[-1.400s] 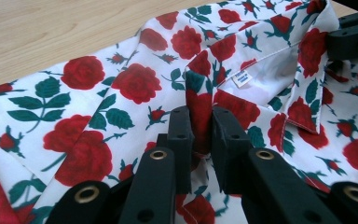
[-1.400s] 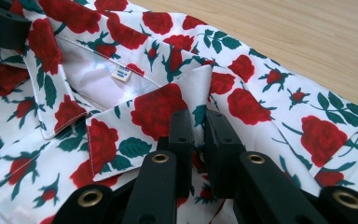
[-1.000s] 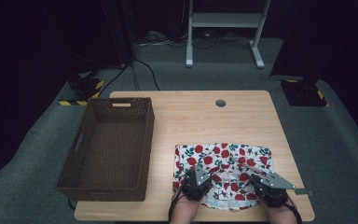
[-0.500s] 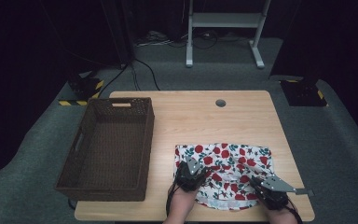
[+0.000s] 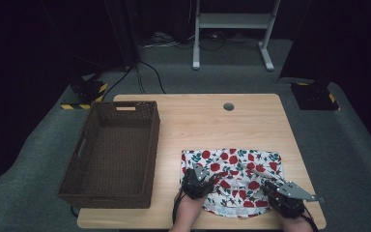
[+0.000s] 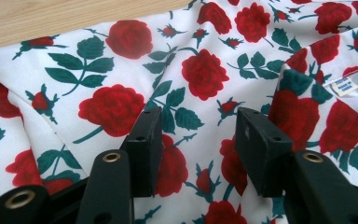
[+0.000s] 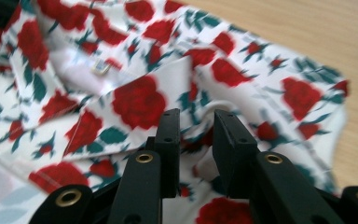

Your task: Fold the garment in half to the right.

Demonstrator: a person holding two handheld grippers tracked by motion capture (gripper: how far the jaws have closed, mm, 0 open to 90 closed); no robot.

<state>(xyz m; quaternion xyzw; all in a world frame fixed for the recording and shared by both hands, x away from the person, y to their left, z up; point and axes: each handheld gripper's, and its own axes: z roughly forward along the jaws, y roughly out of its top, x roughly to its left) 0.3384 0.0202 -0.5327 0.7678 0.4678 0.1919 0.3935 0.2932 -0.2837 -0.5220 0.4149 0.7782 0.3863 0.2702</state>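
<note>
A dark room, cables and a white stand at the back, and in the middle a pale wooden counter [image 5: 251,125] under the light. Both pairs of jaws have just been opening. The left gripper [image 6: 198,133] stands with a clear gap, flat rose-printed cloth [image 5: 232,181] lying under it and nothing pinched. The right gripper [image 7: 196,126] is parted more narrowly, with a ridge of the same cloth rising in the gap; I cannot tell whether the pads still press on it.

In the high view the left gripper [image 5: 196,180] sits at the cloth's near left part and the right gripper [image 5: 278,193] at its near right corner. The cloth, a garment with a small label sewn inside, lies folded into a rough rectangle near the counter's front edge, right of the brown wicker basket [image 5: 111,193].

To my eye a fold has just been laid and let go. The basket holds nothing, so tidying the fold and moving the cloth left into the basket looks to be what remains.
</note>
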